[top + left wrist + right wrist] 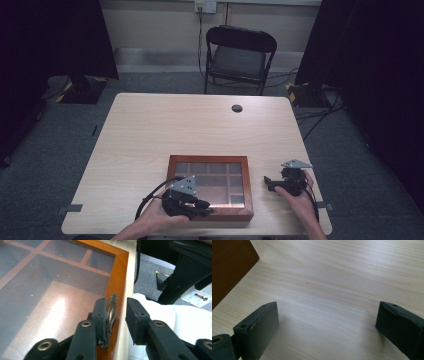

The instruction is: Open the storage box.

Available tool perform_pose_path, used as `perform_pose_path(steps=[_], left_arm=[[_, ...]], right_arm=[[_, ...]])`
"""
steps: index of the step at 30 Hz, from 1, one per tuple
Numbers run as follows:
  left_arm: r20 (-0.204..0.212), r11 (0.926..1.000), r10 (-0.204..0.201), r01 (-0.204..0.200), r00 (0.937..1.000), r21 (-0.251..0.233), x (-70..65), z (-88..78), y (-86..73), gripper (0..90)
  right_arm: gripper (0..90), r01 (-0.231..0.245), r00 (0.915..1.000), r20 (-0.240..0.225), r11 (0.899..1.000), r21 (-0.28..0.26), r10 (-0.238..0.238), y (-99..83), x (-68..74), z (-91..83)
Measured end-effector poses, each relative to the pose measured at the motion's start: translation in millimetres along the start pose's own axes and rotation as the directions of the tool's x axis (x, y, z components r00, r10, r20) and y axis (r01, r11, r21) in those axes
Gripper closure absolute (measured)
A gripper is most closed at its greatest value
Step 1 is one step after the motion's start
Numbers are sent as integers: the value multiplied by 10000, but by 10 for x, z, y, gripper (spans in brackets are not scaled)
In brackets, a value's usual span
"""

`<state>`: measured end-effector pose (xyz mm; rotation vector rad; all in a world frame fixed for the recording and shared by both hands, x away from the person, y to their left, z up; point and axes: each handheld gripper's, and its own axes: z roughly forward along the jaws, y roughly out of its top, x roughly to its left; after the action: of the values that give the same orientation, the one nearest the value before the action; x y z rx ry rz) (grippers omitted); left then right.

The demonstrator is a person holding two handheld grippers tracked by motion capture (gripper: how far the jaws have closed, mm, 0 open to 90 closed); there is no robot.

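Left gripper [113,317] jaws part-open astride brass handle [111,315] on glass-lidded box [210,186]; right gripper [327,327] jaws wide over tabletop [342,277].

- We see a table [150,130] of pale wood, smooth and matt, with fine grain lines.
- The box [172,165] near the table's front edge has a reddish-brown wood frame, shiny like polish.
- Its lid [50,290] looks like glass, glossy, with bright glare and tiny specks of dust.
- The small handle [111,312] on the box frame looks like dull brass metal, bumpy.
- The fingers [135,315] look like matt black rubber, a bit rough.
- The chair [239,55] past the table's far edge has a grey cloth seat.
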<state>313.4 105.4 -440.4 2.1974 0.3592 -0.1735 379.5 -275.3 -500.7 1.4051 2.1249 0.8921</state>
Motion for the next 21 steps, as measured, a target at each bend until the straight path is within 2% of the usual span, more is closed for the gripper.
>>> perform_pose_path(steps=[5, 13, 16, 18, 21], left_arm=[[-38, 9997, 217, -217, 9998, 113, -12, 36, 39, 737], [-27, 9996, 235, -235, 9997, 138, -6, 58, 59, 747], [-130, 9997, 210, -208, 9997, 152, 5, 50, 57, 769], [-217, 9991, 404, -401, 9989, 165, -8, 50, 54, 771], [-230, 9994, 349, -348, 9991, 77, 0, 51, 51, 764]], right_arm=[[38, -13, 10000, 7, 10000, 8, 13, 0, 1, -1], [38, 0, 10000, -1, 10000, 0, 0, 0, 0, 0], [38, -12, 10000, 8, 10000, 10, 12, 0, 0, -1], [38, -2, 10000, -3, 10000, 2, 2, 0, 0, 0], [38, -3, 10000, 2, 10000, 10, 3, 1, -1, 0]])
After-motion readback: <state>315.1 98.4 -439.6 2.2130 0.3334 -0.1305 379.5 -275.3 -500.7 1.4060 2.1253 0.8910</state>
